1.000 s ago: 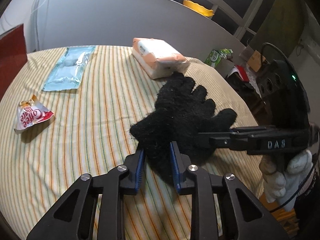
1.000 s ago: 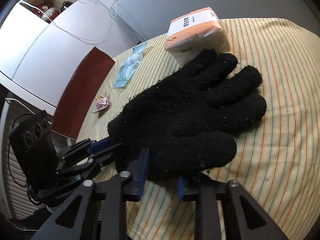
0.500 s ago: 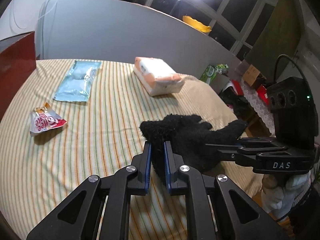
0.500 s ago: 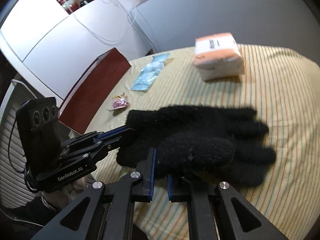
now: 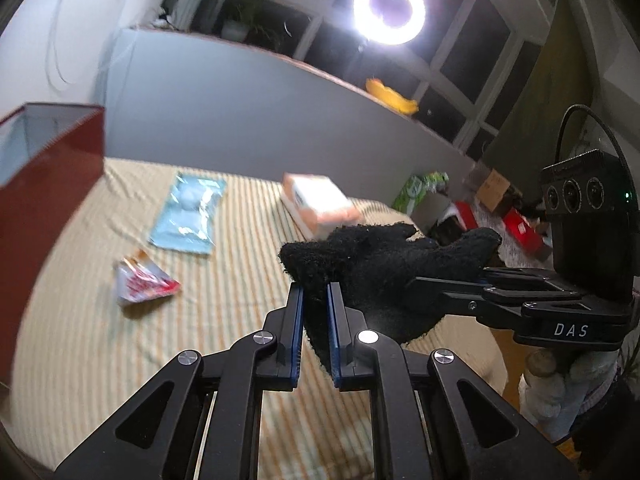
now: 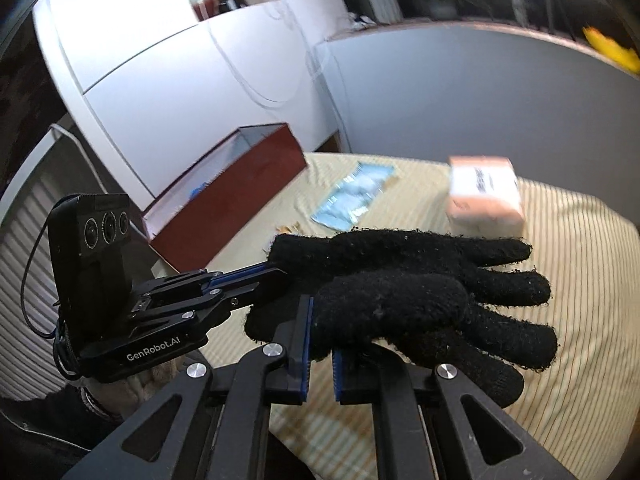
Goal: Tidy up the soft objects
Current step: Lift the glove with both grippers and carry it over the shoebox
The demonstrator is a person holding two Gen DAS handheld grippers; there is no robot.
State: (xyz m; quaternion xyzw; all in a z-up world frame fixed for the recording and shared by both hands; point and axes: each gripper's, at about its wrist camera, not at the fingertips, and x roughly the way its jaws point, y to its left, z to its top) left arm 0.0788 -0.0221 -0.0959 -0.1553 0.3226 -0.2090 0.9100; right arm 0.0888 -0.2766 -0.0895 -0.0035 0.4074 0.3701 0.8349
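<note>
Clearly the glove [image 5: 384,268] is a light, limp knit: seen from the left wrist it sags and bunches between the two tools, so it will fold wherever it is unsupported and cannot slip much against ribbed pads. The left gripper [image 5: 314,332] has its fingers clenched on a fold at the cuff end, dark wool filling the narrow gap between the blue pads. The right gripper [image 5: 448,280] reaches in from the right and bites the glove's far side. The glove hangs clear of the striped bench [image 5: 100,340], above its near right part. Behind lie a blue pouch [image 5: 188,216], a red sachet [image 5: 140,284] and a pink pack [image 5: 320,204]; a red box [image 5: 48,184] stands at the left.

From the right wrist, the right gripper [image 6: 320,344] has its fingers closed on the glove [image 6: 404,296] at the thumb base, the thumb lying over the pads and the four wool digits drooping to the right. The left gripper [image 6: 276,272] pinches the cuff edge on the left. Holding cuff and thumb base apart, as now, seems the sensible grip, since it keeps the cloth spread. The open red box [image 6: 236,192] is well apart, beyond the bench corner.
</note>
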